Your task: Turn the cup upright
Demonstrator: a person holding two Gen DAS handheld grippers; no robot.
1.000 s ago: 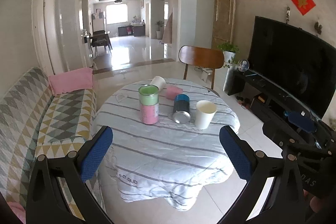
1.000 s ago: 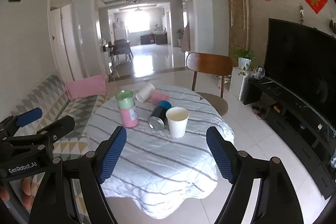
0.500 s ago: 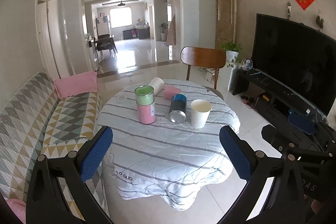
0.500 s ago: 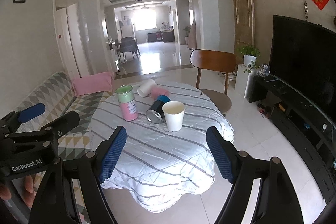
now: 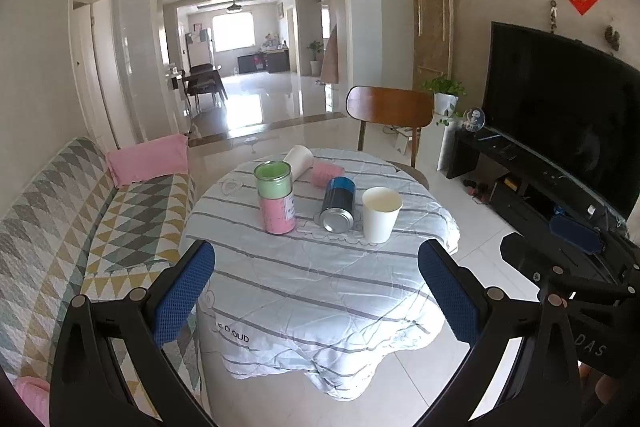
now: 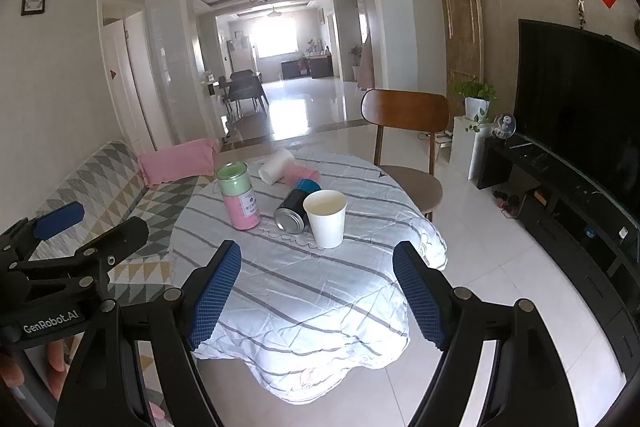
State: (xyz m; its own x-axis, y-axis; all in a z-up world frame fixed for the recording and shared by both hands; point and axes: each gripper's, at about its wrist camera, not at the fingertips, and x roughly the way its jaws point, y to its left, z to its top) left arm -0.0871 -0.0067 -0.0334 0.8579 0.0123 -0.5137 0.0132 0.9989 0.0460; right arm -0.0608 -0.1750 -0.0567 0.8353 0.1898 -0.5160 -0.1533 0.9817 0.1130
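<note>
A white paper cup (image 5: 381,214) (image 6: 325,217) stands upright, mouth up, on the round counter (image 5: 320,279) (image 6: 304,283) draped in a white cloth with grey stripes, near the middle of its far half. Just to its left, touching or nearly so, a blue-and-silver metal can (image 5: 338,205) (image 6: 297,206) lies on its side with its silver end towards the cameras. Farther left a pink canister with a green top (image 5: 276,197) (image 6: 238,195) stands upright. Behind these a second white paper cup (image 5: 299,160) (image 6: 275,167) lies on its side, next to a pink cup (image 5: 327,174) (image 6: 301,174) that is also lying down.

The left gripper (image 5: 316,297) is held back from the counter's near edge, its blue-padded fingers (image 5: 182,297) spread wide and holding nothing. The right gripper (image 6: 318,295) is likewise off the near edge, its fingers (image 6: 420,299) wide apart and empty.

A wooden chair (image 5: 390,115) stands behind the counter, a patterned sofa (image 5: 60,227) with a pink pillow (image 5: 148,163) is on the left, and a large black television (image 5: 568,115) on the right.
</note>
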